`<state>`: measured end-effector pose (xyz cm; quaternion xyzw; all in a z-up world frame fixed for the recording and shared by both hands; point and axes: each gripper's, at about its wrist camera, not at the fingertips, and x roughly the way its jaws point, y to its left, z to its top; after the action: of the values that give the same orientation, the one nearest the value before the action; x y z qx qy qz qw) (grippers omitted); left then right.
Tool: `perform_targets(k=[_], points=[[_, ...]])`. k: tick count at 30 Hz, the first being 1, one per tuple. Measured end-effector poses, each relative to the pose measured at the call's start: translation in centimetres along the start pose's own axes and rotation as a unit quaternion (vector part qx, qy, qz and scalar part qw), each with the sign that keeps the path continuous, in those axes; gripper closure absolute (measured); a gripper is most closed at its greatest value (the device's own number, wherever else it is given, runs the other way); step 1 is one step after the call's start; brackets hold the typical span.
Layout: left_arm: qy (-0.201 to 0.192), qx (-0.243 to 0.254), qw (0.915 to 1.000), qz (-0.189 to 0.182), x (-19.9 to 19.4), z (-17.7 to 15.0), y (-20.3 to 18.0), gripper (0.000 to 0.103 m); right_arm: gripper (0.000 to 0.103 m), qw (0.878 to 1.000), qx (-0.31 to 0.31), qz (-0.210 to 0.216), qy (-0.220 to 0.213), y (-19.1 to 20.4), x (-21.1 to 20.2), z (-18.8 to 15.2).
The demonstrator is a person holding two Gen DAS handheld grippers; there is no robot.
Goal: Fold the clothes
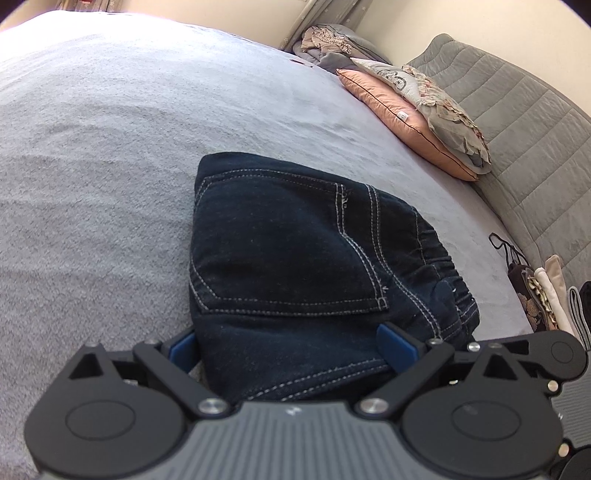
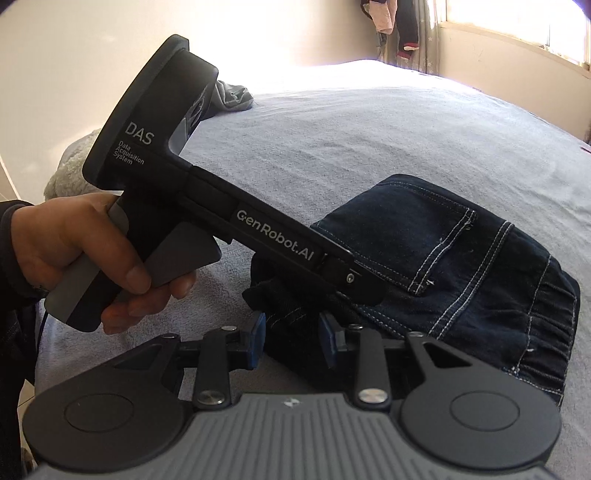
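Bedding of pale grey fleece [image 1: 110, 155] fills the left wrist view, with the folded dark jeans [image 1: 295, 266] lying on it, stacked pillows [image 1: 417, 110] and a quilted grey headboard [image 1: 517, 122] beyond; the left gripper [image 1: 288, 343] stands wide apart, its blue pads on either side of the bundle's near edge, and I cannot tell if they press it. Across in the right wrist view, the same cover [image 2: 351, 140] runs to a bright window [image 2: 517, 26] and hanging clothes [image 2: 399, 26], a hand [image 2: 92, 251] holds the left tool over the jeans [image 2: 461, 266], and the right gripper [image 2: 291, 336] is partly apart with denim between its pads.

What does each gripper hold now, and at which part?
The left gripper and the right gripper each straddle an edge of the folded jeans; whether either really grips cannot be told.
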<state>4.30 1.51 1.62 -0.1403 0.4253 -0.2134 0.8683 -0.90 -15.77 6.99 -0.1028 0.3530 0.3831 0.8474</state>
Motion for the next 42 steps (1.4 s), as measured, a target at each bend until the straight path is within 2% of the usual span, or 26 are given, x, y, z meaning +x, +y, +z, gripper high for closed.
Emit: perform_targets(k=[6, 14, 18, 20, 22, 24, 26, 28, 30, 31, 33, 34, 35, 36, 37, 39, 41, 42], points=[[0.003, -0.006, 1.0, -0.004, 0.1, 0.1, 0.0, 0.005, 0.058, 1.0, -0.006, 0.013, -0.004, 0.3, 1.9, -0.5], [0.002, 0.0, 1.0, -0.007, -0.1, 0.1, -0.4, 0.005, 0.065, 1.0, -0.011, 0.011, -0.016, 0.2, 1.4, -0.2], [-0.001, 0.033, 0.9994, 0.015, 0.4, -0.5, -1.1, 0.005, 0.055, 1.0, -0.019, 0.008, 0.001, 0.7, 2.2, -0.3], [-0.003, 0.039, 0.9991, 0.013, 0.2, -0.6, -1.1, 0.005, 0.054, 0.999, -0.023, 0.023, 0.028, 0.3, 1.6, 0.6], [-0.003, 0.037, 0.9993, 0.005, 0.1, -0.5, -0.8, 0.005, 0.056, 0.997, -0.015, 0.042, 0.058, -0.8, -0.4, 0.9], [-0.003, 0.039, 0.9992, 0.006, 0.2, -0.5, -0.8, 0.005, 0.048, 0.996, -0.003, 0.049, 0.068, -2.5, -3.3, 0.5], [-0.004, 0.042, 0.999, 0.011, 0.2, -0.6, -1.0, 0.005, 0.042, 0.998, 0.037, 0.016, 0.039, -5.1, -6.3, 0.0], [-0.005, 0.045, 0.9989, 0.016, 0.3, -0.6, -1.2, 0.004, 0.038, 0.991, 0.134, -0.018, -0.004, -9.1, -9.2, -0.8], [-0.006, 0.046, 0.9987, 0.018, 0.4, -0.7, -1.3, 0.004, 0.027, 0.972, 0.225, -0.046, -0.048, -12.4, -11.3, -2.1], [-0.007, 0.048, 0.9986, 0.02, 0.4, -0.8, -1.4, 0.004, 0.026, 0.96, 0.266, -0.054, -0.066, -13.8, -11.7, -2.8], [-0.009, 0.053, 0.9983, 0.023, 0.5, -0.9, -1.5, 0.003, 0.025, 0.94, 0.331, -0.046, -0.07, -15.4, -10.6, -4.4], [-0.011, 0.057, 0.998, 0.026, 0.5, -1.0, -1.6, 0.003, 0.026, 0.935, 0.348, -0.038, -0.063, -15.7, -9.9, -4.9], [-0.012, 0.06, 0.9977, 0.028, 0.5, -1.1, -1.7, 0.003, 0.028, 0.935, 0.35, -0.034, -0.048, -15.7, -9.1, -5.1], [-0.012, 0.064, 0.9974, 0.03, 0.5, -1.1, -1.8, 0.003, 0.037, 0.939, 0.339, -0.045, -0.024, -15.3, -8.2, -4.9], [-0.013, 0.069, 0.997, 0.032, 0.6, -1.2, -1.8, 0.003, 0.038, 0.946, 0.317, -0.064, -0.002, -14.7, -7.4, -4.6], [-0.015, 0.083, 0.9957, 0.039, 0.7, -1.4, -2.1, 0.003, 0.021, 0.956, 0.273, -0.101, 0.029, -13.3, -6.4, -4.3], [-0.017, 0.09, 0.9949, 0.043, 0.7, -1.5, -2.3, 0.003, 0.019, 0.961, 0.241, -0.126, 0.055, -12.3, -5.6, -4.0], [-0.016, 0.088, 0.9952, 0.042, 0.7, -1.5, -2.2, 0.003, 0.019, 0.96, 0.243, -0.125, 0.058, -12.3, -5.4, -4.1]])
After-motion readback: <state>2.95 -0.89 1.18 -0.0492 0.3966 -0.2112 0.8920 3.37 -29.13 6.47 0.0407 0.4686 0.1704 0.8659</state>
